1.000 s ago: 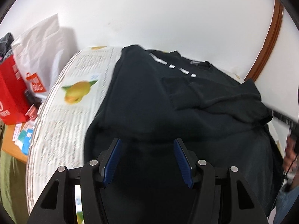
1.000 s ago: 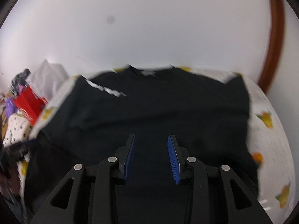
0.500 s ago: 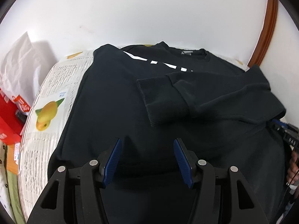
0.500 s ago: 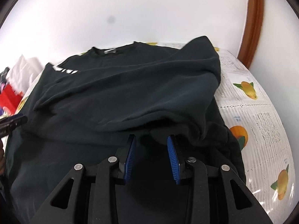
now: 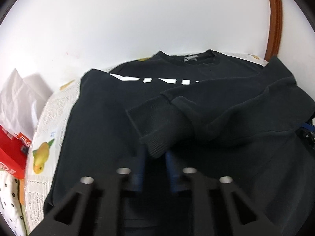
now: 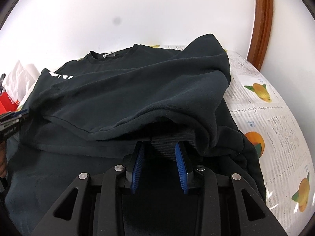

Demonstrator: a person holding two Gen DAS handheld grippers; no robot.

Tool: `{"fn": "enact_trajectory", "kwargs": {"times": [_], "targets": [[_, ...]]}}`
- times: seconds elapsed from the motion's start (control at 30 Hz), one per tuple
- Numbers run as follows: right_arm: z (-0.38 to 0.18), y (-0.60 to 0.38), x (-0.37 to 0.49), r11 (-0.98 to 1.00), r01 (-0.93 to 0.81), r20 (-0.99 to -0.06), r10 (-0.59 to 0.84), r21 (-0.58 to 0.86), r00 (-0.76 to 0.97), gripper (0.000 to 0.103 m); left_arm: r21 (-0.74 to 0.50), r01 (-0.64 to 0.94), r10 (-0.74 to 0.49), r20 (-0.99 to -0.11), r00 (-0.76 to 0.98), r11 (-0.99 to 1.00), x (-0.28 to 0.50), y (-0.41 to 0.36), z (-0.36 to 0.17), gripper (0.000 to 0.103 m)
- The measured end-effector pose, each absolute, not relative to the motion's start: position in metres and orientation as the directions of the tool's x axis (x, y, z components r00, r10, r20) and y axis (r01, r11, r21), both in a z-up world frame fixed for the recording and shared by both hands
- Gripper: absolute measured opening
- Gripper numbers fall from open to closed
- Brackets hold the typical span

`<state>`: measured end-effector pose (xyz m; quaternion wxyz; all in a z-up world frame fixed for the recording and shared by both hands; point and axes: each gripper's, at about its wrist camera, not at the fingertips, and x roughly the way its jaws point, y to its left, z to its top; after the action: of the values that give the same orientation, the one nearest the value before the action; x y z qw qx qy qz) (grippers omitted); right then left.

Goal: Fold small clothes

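A black sweatshirt (image 5: 102,122) with white chest lettering lies on the round table, collar at the far side. One sleeve is folded across its front, its ribbed cuff (image 5: 157,129) at my left gripper (image 5: 155,157), whose jaws have narrowed around the cuff's corner; the view is blurred. In the right wrist view the sweatshirt (image 6: 118,90) has its right side folded over. My right gripper (image 6: 159,147) has a ribbed hem edge (image 6: 165,143) between its blue pads, jaws partly closed on it.
The table has a white lace cloth with orange fruit prints (image 6: 275,122). A red box (image 5: 9,157) and white bags (image 5: 17,98) stand at the left. A white wall and a brown wooden frame (image 6: 263,19) are behind. The left gripper shows in the right wrist view (image 6: 11,122).
Both grippers moved in toward the sweatshirt. The left jaws narrowed from wide open around the sleeve cuff. The right gripper reached the ribbed hem under the folded side.
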<state>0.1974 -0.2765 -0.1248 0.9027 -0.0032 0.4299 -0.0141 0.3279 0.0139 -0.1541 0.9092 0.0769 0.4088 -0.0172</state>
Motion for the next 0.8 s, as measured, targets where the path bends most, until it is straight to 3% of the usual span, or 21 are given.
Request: {"fn": "enact_trajectory", "kwargs": {"times": [0.2,0.4,0.67,0.8], "targets": [[-0.124,-0.279,0.197,1.0,0.023,-0.776,-0.018,-0.005,0.63,0.032,0.063,0.058,0.003,-0.708,0.706,0.996,0.317,0.041,-0.13,0.009],[-0.123,-0.278,0.196,0.999,0.032,-0.78,-0.023,-0.004,0.625,0.032,0.094,-0.036,0.09,-0.667,0.74,0.995,0.295,0.086,-0.109,0.009],[-0.117,-0.275,0.194,0.999,0.024,-0.807,-0.04,-0.031,0.59,0.032,0.041,-0.034,0.054,-0.744,0.666,0.999,0.284,0.105,-0.141,0.01],[-0.101,-0.273,0.179,0.999,-0.044,-0.794,0.044,0.022,0.606,0.033,0.009,-0.045,0.035,-0.782,0.622,0.999,0.283,0.107,-0.153,0.012]]}}
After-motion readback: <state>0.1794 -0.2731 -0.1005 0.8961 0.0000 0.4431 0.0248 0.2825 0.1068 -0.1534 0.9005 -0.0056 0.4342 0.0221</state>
